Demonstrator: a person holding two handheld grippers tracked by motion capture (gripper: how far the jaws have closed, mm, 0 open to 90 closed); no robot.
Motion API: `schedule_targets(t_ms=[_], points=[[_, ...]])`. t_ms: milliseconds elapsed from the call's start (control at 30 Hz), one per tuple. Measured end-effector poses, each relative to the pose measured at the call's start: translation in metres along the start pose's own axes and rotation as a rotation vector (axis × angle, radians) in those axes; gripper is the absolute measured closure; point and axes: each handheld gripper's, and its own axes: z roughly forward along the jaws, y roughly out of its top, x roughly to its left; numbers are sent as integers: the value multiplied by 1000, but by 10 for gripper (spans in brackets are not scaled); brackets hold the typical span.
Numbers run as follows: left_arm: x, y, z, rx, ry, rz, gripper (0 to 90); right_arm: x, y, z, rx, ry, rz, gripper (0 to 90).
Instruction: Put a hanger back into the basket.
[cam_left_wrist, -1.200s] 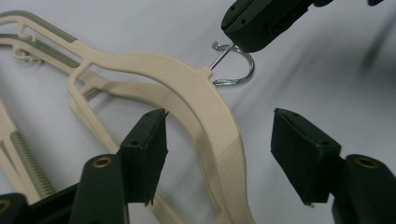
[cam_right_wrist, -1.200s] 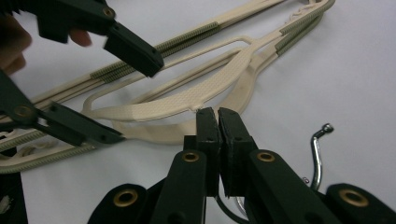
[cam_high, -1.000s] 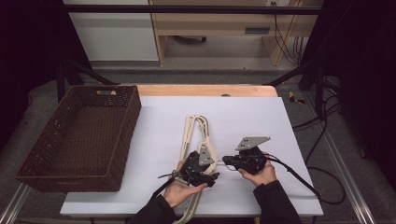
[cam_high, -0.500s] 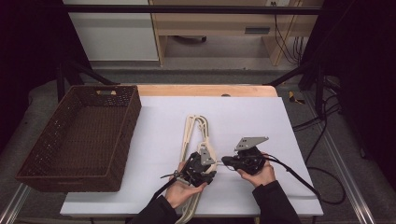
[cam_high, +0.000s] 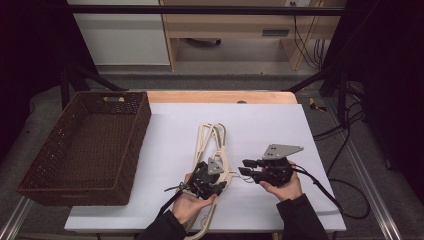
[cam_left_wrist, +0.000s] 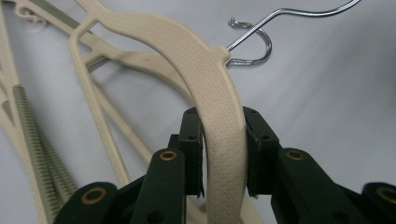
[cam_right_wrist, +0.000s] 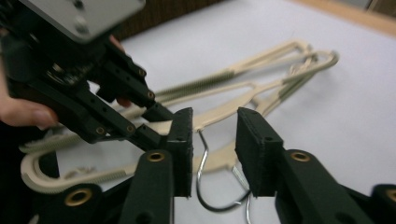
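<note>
Your left gripper (cam_high: 214, 176) clamps the top beige hanger (cam_left_wrist: 219, 93) of the stack on the white table (cam_high: 300, 130); your right gripper (cam_right_wrist: 214, 151), jaws just opening, straddles its metal hook (cam_right_wrist: 205, 182) without pressing.

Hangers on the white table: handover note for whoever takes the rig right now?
Left tongs: closed on the top beige hanger near its neck, having just tightened.
Right tongs: just opened; the metal hook sits between the pads, unclamped.
Hanger stack lies mid-table; the wicker basket at the left holds none.
Done: top hanger gripped.
Left: probably lift it off the stack and move it, likely to the basket.
</note>
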Motion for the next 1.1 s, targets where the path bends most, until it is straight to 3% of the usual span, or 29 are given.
schedule_targets(t_ms=[167, 333, 500, 533, 700, 1000, 1100], points=[[7, -1, -15, -31, 6, -24, 734, 0, 6, -26, -144, -73, -1, 483], [15, -3, -36, -51, 29, -34, 748, -5, 4, -39, -191, -158, 12, 385], [22, -6, -50, -74, 41, -47, 762, -12, -2, -37, -186, -185, 38, 326], [26, -8, -56, -86, 53, -57, 766, -14, -4, -34, -177, -199, 50, 276], [34, -11, -67, -99, 67, -75, 778, -16, -7, -31, -168, -209, 71, 239], [47, -15, -83, -96, 166, -80, 811, -20, -12, -28, -143, -220, 81, 208], [54, -18, -87, -110, 199, -113, 823, -19, -12, -27, -147, -229, 85, 193]])
